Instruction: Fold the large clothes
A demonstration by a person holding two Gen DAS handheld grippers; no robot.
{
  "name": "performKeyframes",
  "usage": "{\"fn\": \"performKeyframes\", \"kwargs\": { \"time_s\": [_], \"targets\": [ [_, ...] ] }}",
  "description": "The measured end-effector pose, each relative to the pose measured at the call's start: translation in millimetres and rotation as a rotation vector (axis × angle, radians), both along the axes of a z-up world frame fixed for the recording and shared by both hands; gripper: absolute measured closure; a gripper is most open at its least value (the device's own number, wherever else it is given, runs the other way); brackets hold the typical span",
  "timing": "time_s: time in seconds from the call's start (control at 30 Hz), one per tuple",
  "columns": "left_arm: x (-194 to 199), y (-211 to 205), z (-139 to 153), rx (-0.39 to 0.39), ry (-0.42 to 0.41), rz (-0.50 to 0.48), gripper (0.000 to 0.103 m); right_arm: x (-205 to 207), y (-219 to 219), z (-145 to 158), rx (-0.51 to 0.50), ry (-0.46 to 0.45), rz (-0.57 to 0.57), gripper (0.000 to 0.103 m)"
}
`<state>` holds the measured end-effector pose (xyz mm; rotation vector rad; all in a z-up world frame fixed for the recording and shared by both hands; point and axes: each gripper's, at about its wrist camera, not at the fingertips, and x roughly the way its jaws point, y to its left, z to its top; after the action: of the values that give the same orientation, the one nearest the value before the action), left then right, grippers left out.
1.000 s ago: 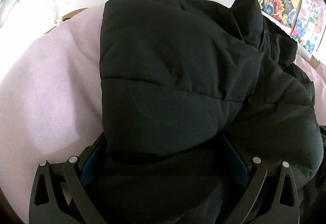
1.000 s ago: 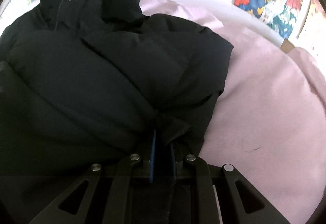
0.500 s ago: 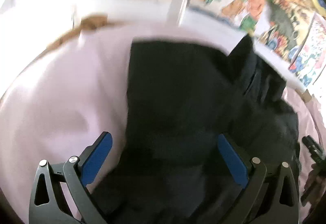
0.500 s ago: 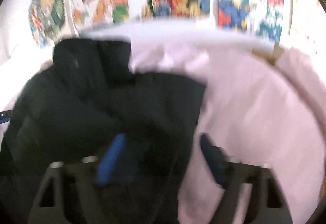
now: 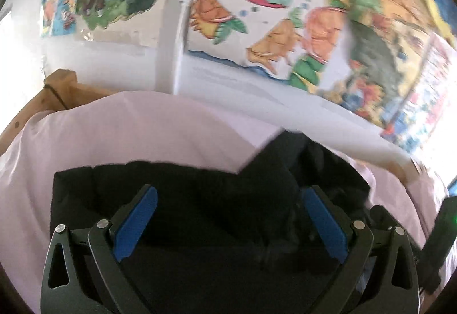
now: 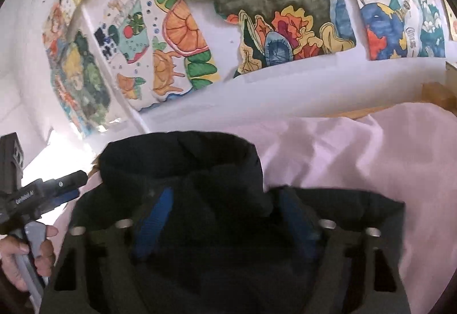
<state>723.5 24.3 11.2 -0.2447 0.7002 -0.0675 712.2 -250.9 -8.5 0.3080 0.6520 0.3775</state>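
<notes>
We have let go: right claw (image 6: 225, 217), pinched on black jacket (image 5: 200, 199) a second ago, opened then narrowed, nothing between pads. Left claw (image 5: 228, 217) gapes, empty. Both lifted clear. Jacket lies folded on pink sheet (image 5: 128, 128). Fold looks finished.

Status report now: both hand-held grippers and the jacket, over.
Left hand-held gripper open, nothing held. Right hand-held gripper open, jaws just closing somewhat, nothing gripped. Black jacket folded on pink sheet. Nothing in the way.
</notes>
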Motion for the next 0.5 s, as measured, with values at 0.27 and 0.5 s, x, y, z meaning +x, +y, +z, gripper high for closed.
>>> {"fn": "performKeyframes", "kwargs": {
  "time_s": [0.27,0.5],
  "targets": [
    [18,0,-4,-0.094,-0.008,-0.041,0.043,30,-10,-26,0.141,0.067,-0.062,0.079],
    [-3,-12,3,-0.089,-0.053,-0.061,0.095,6,-10,-11,0.057,0.048,-0.008,0.088]
  ]
}}
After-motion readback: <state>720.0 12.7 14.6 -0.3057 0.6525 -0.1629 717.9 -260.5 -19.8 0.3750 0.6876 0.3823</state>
